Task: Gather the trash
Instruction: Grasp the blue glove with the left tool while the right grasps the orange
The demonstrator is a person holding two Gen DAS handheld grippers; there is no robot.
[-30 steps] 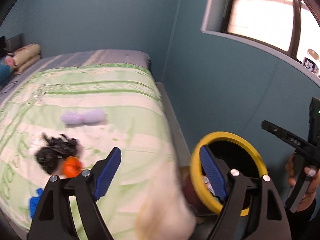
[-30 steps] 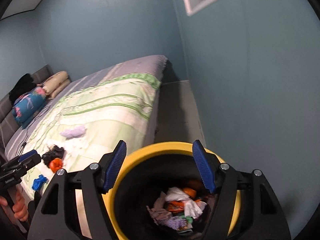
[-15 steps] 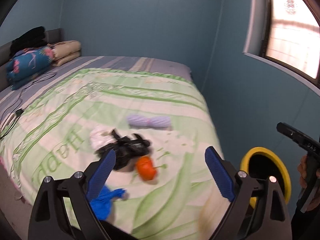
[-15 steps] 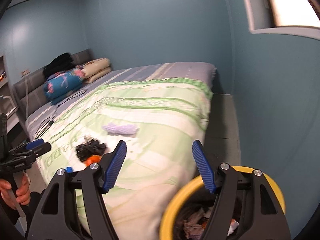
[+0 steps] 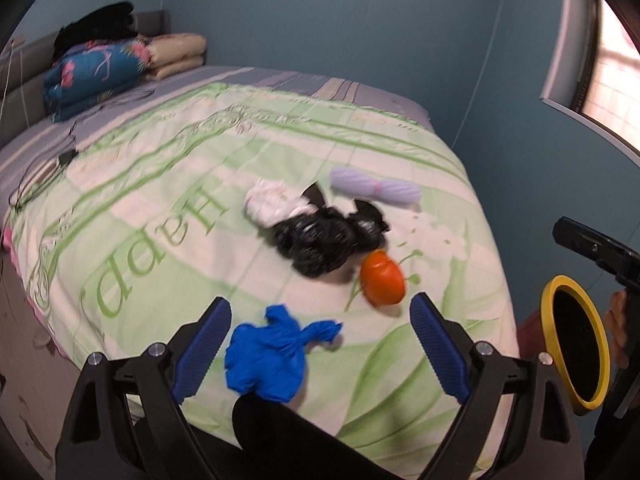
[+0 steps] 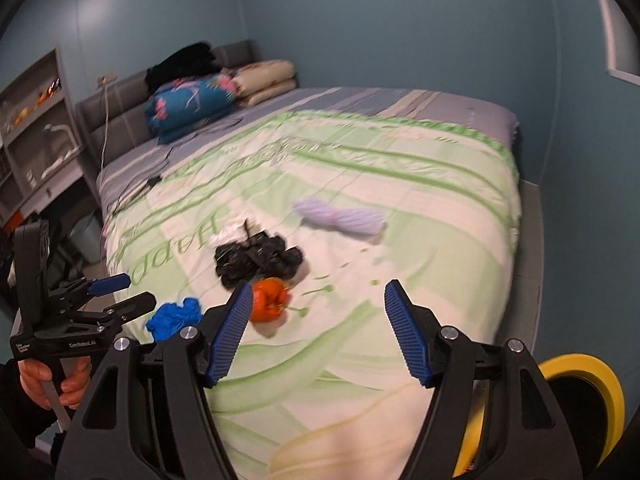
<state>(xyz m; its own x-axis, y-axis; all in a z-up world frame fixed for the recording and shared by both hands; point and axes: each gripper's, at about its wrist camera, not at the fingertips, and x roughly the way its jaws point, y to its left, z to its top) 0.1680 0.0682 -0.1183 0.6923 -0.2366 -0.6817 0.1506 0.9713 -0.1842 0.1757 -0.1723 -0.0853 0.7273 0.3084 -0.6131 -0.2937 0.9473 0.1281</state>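
Green-patterned bed against blue wall, window beside

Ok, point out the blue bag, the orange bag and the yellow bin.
blue bag (image 5: 264, 356), left wrist view, middle of its crumpled body
orange bag (image 5: 382, 278), left wrist view, centre of the bundle
yellow bin (image 5: 550, 320), left wrist view, left rim

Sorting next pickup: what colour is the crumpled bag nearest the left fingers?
Blue bag, clearest in the left wrist view.
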